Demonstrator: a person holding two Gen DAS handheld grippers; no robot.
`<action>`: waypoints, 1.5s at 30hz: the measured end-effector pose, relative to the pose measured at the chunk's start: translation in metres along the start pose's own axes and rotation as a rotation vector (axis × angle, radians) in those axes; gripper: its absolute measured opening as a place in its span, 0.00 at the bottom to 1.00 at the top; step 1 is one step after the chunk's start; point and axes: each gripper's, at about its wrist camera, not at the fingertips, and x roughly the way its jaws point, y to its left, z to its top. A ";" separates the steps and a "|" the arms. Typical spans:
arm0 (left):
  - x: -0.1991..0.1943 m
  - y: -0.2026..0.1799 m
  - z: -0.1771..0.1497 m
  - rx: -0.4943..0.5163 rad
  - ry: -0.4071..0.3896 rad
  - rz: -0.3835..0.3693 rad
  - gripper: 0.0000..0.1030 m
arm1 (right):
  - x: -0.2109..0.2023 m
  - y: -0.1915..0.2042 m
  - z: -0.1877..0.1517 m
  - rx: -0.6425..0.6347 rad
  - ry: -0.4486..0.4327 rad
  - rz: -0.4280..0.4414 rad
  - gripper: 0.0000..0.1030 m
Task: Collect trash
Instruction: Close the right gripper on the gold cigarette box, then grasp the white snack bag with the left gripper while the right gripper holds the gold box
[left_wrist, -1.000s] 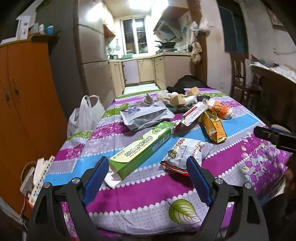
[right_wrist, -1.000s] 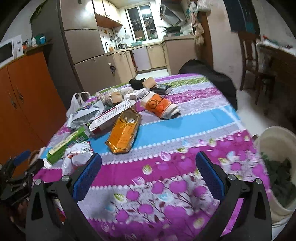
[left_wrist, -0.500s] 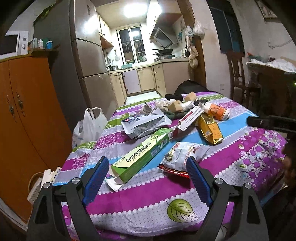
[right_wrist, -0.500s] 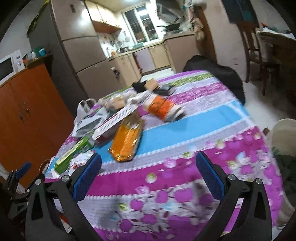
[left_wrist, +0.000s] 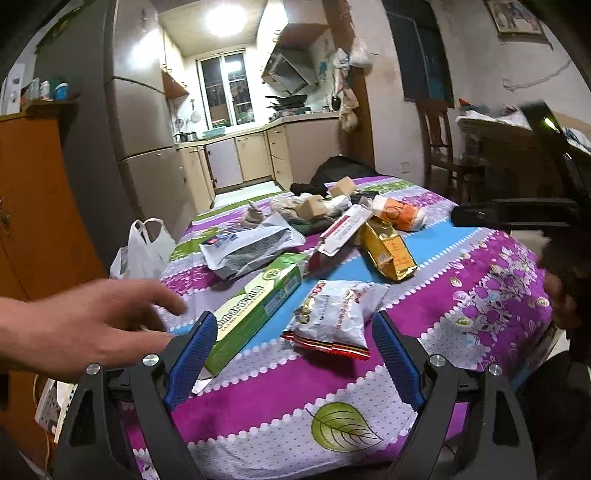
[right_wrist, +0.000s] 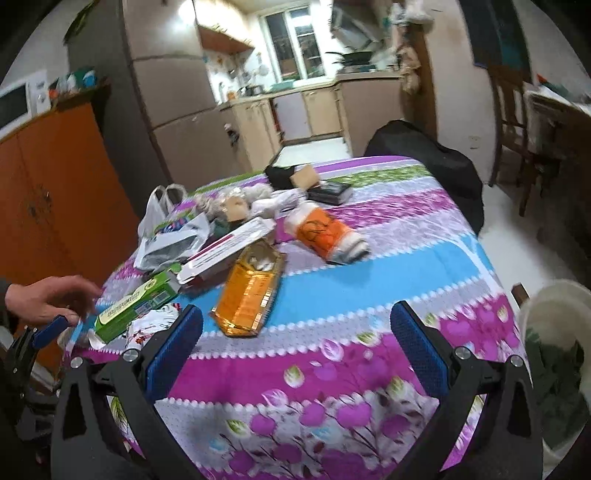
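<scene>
Striped floral tablecloth (left_wrist: 480, 295) strewn with wrappers; kitchen beyond; left claw (left_wrist: 291, 354), right claw (right_wrist: 295, 347) released.

Right gripper (right_wrist: 295, 343) at bottom centre, blue pads wide apart, nothing between them — only the tablecloth (right_wrist: 369, 258) beneath. Centre of frame: orange pack (right_wrist: 251, 291), w/ a white-red box (right_wrist: 225, 251) just upper left of it and an orange-white wrapper (right_wrist: 328, 236) to its upper right. Green box (right_wrist: 136, 310) at mid left, a snack bag (right_wrist: 151, 325) below it. A bare hand (right_wrist: 48, 299) at left edge, fingers near the green box; left gripper (right_wrist: 37, 339) just under it. White bin (right_wrist: 557, 332) at right edge, beside the table.
</scene>
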 end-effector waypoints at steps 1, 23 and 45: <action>0.000 -0.001 0.000 0.004 -0.001 -0.005 0.83 | 0.003 0.004 0.003 -0.014 0.005 0.003 0.95; 0.008 -0.002 -0.006 0.059 0.014 -0.071 0.83 | 0.073 0.026 0.012 -0.002 0.162 0.028 0.92; 0.054 0.028 0.011 0.103 0.039 -0.358 0.83 | 0.089 0.027 0.004 0.022 0.247 -0.025 0.39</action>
